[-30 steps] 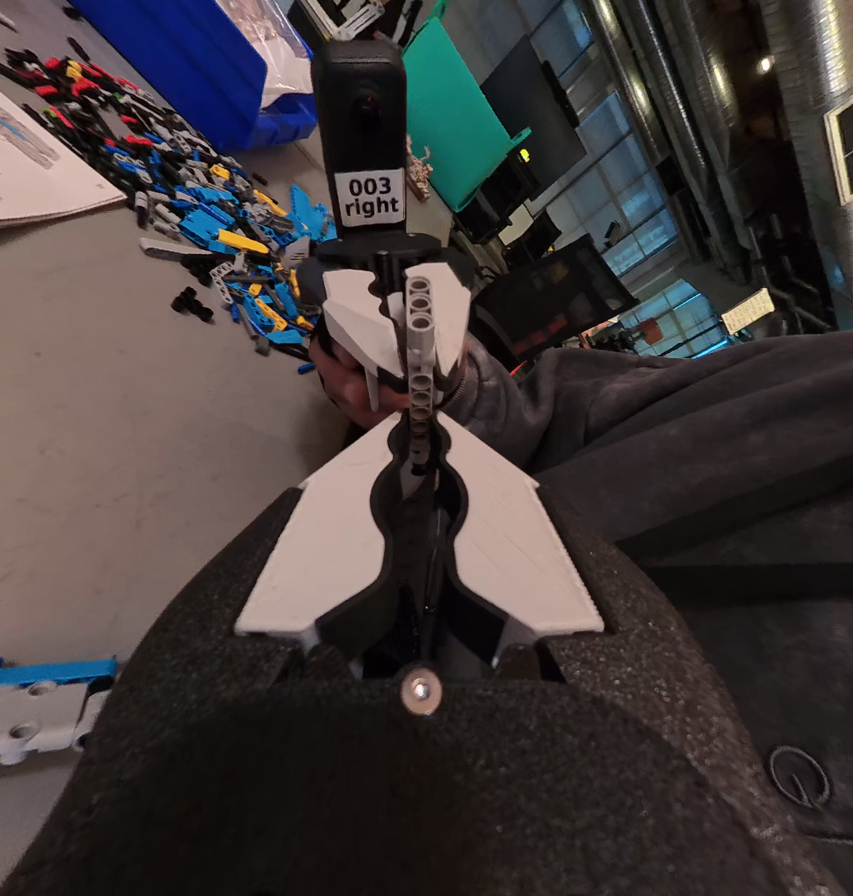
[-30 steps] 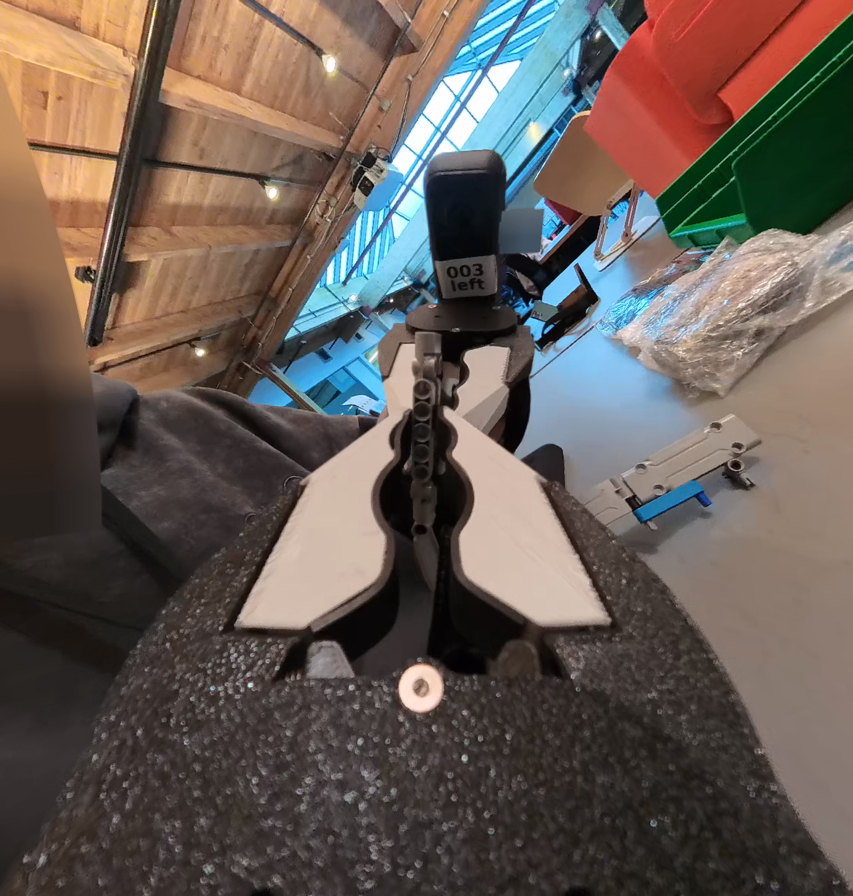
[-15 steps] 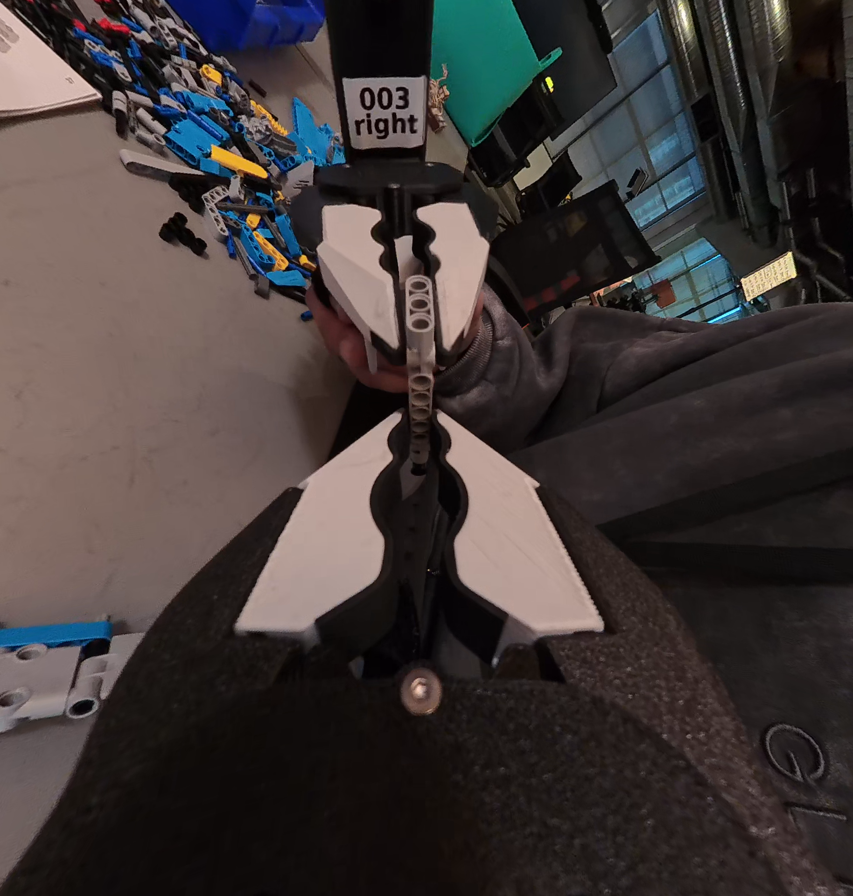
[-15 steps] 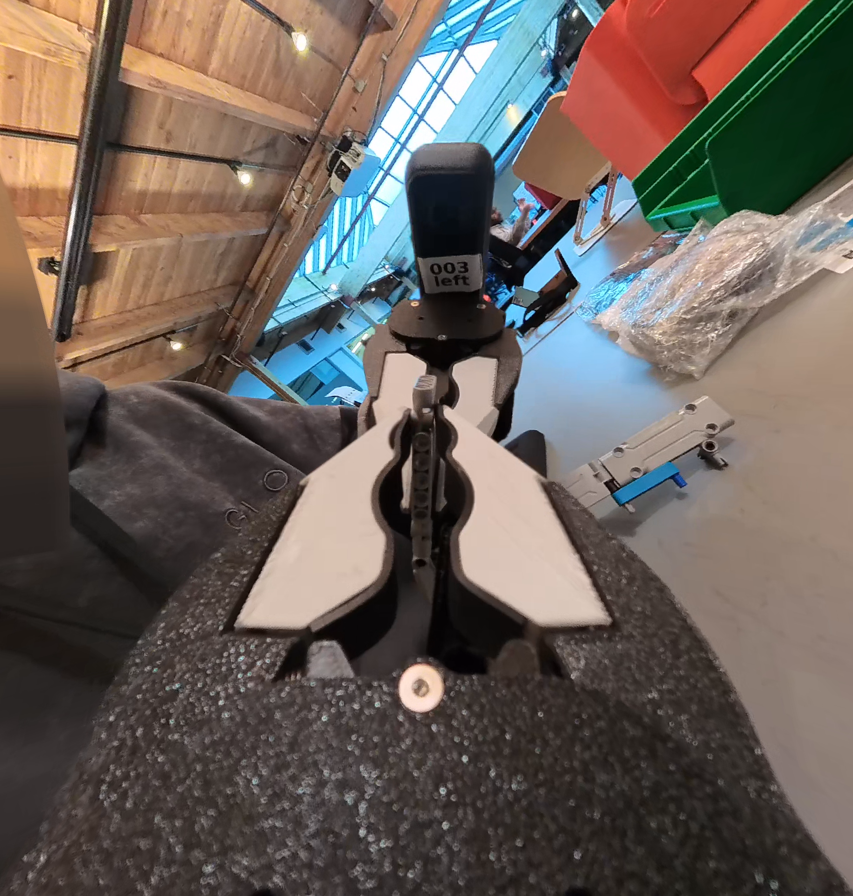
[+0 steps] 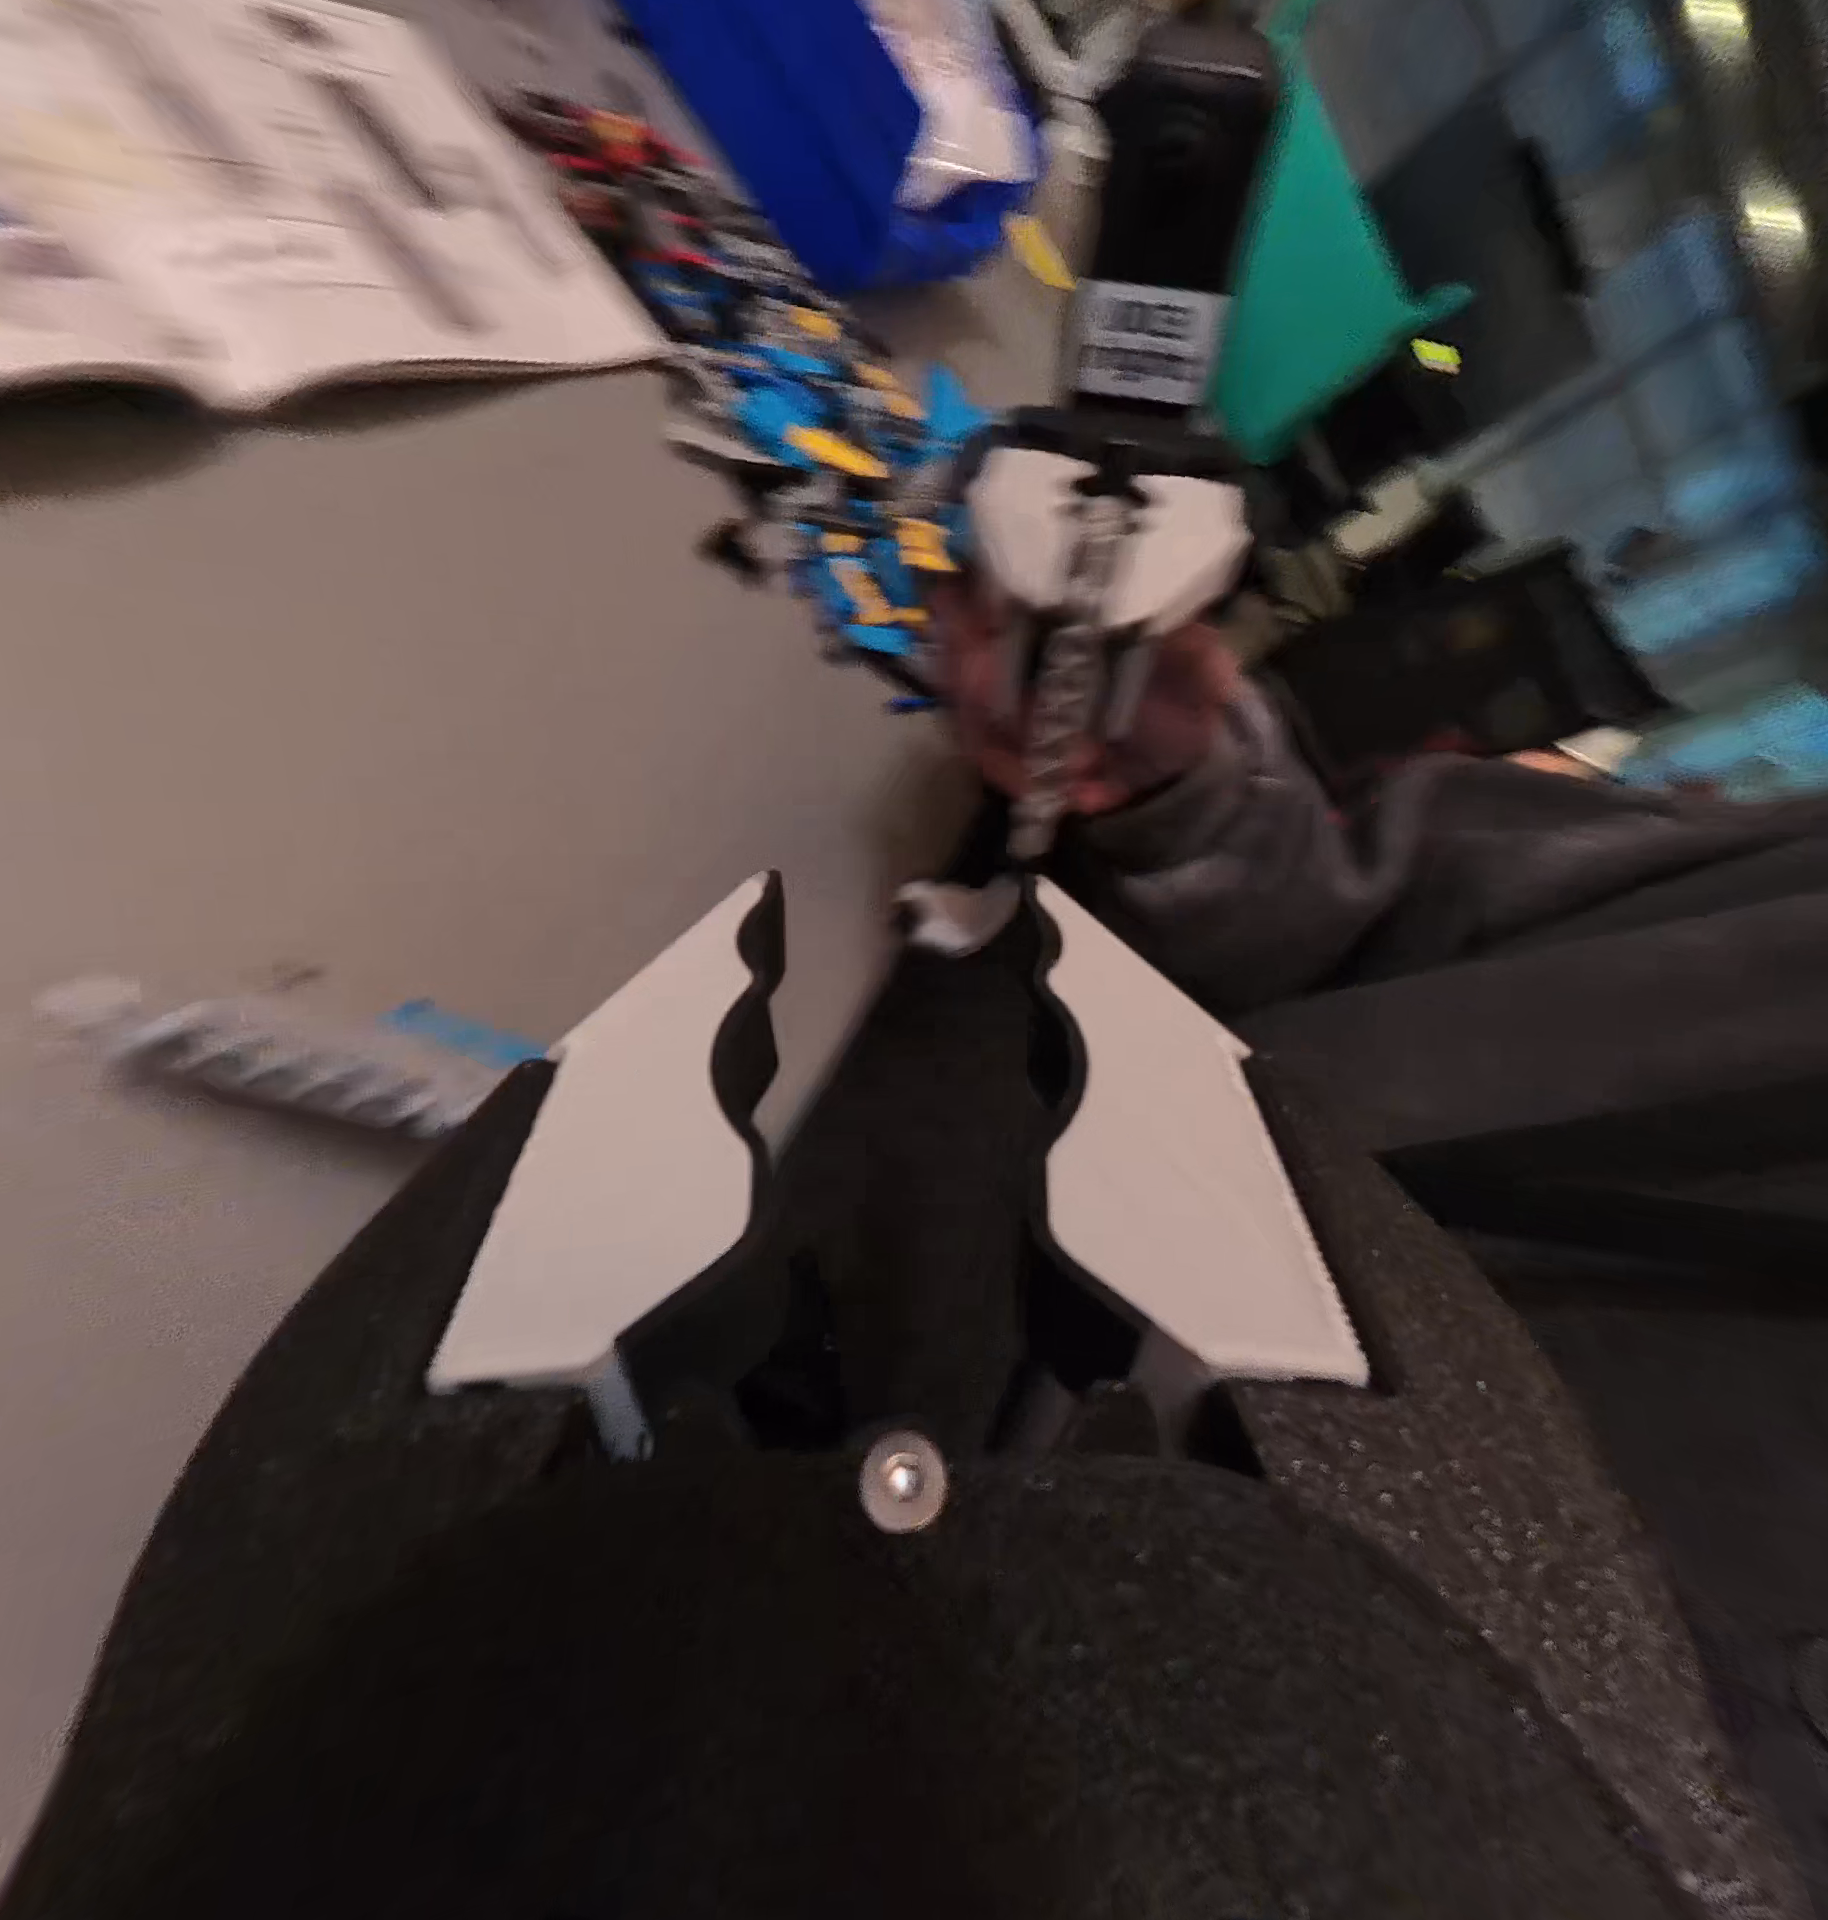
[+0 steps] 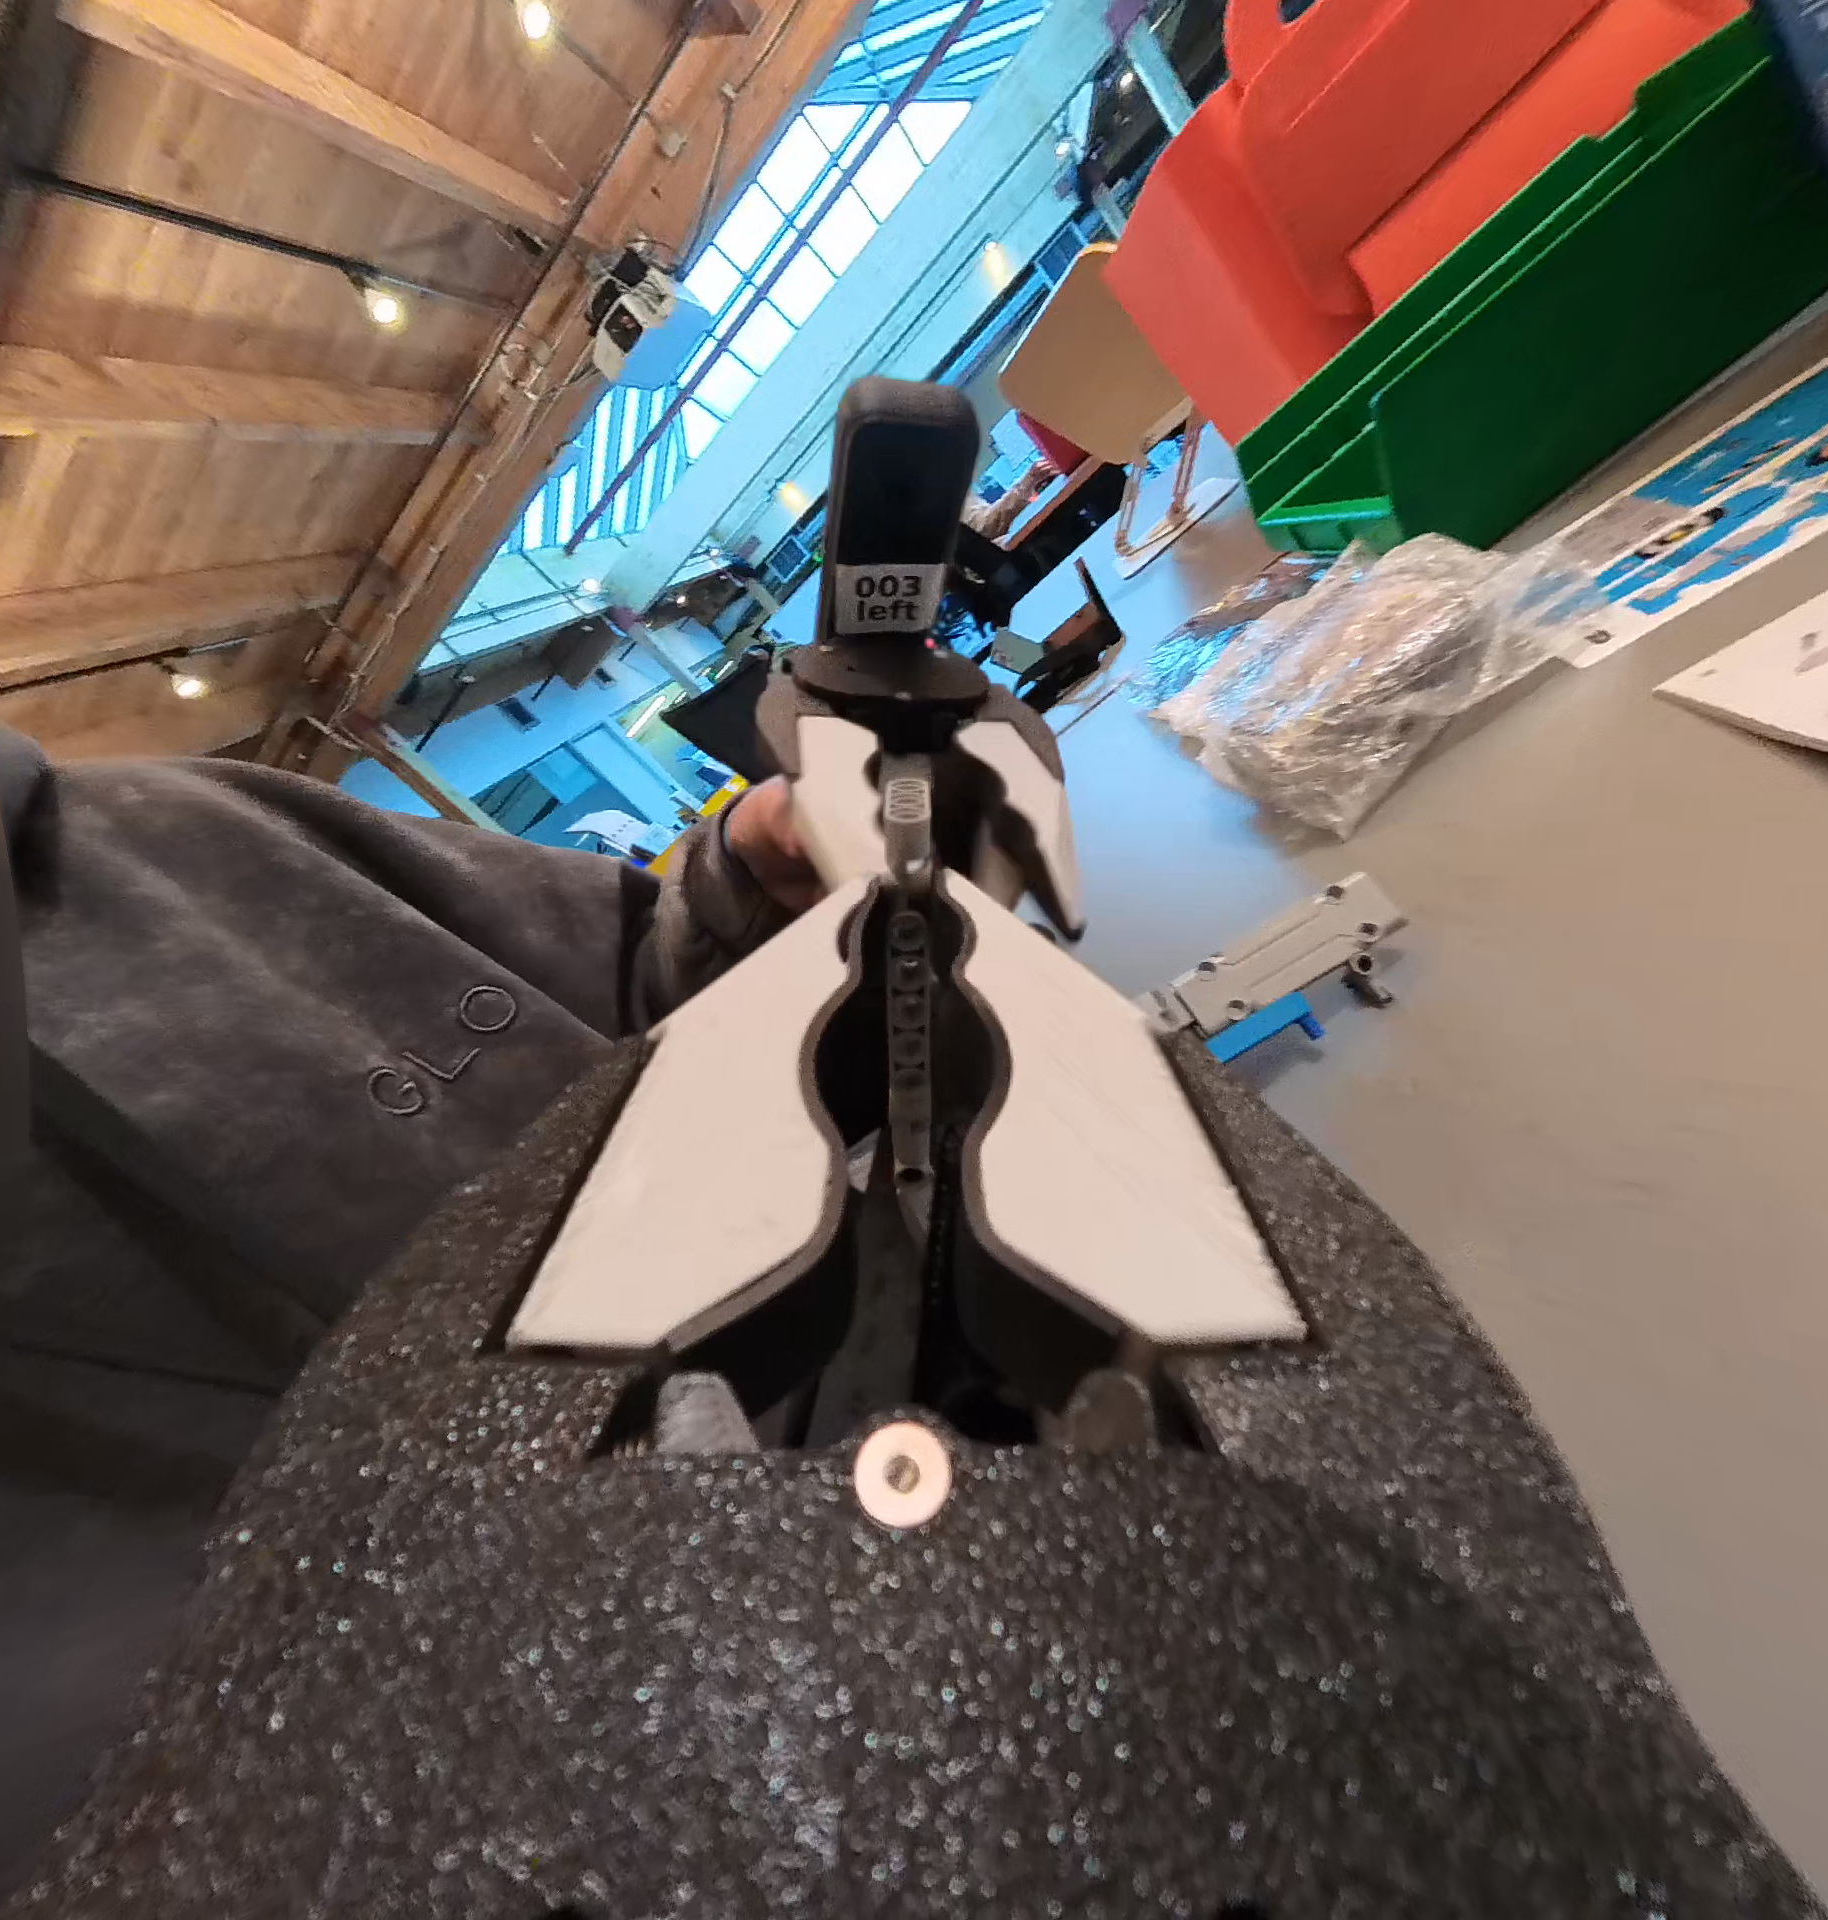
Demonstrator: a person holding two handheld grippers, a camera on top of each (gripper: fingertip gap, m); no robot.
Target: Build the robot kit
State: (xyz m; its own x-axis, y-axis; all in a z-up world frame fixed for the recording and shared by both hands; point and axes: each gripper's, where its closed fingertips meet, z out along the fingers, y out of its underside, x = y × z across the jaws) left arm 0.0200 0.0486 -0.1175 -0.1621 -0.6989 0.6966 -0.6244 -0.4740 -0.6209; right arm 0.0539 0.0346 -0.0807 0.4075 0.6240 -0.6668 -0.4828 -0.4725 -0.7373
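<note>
Left wrist view is blurry. Far left, a big white paper (image 5: 214, 208) lies on the grey table (image 5: 370, 727). Below it, a grey and blue part (image 5: 297, 1060) lies flat on the table, just beside the near tool's left finger. In the middle, the left gripper (image 5: 905, 894) has its two white fingers spread wide apart, with nothing squeezed between them. Past its tips is the right gripper (image 5: 1076, 675), pointing back at it. It pinches a long grey bar with holes (image 5: 1055, 727), and a hand (image 5: 1159, 727) in a dark sleeve is behind it. A heap of small blue, yellow and black pieces (image 5: 837, 436) lies on the table near that tool. A blue box (image 5: 816, 135) and a green box (image 5: 1305, 260) stand farther back.

Right wrist view is sharp. On the left is a dark grey sweater (image 6: 266, 987). In the middle, the right tool's fingers are squeezed together on the bar, which runs along the gap between them and sticks out past the tips. Its far end sits between the spread fingers of the left tool; I cannot tell if it touches them. To the right, the grey and blue part lies on the table, with a crinkly clear bag (image 6: 1325, 686) behind it.
</note>
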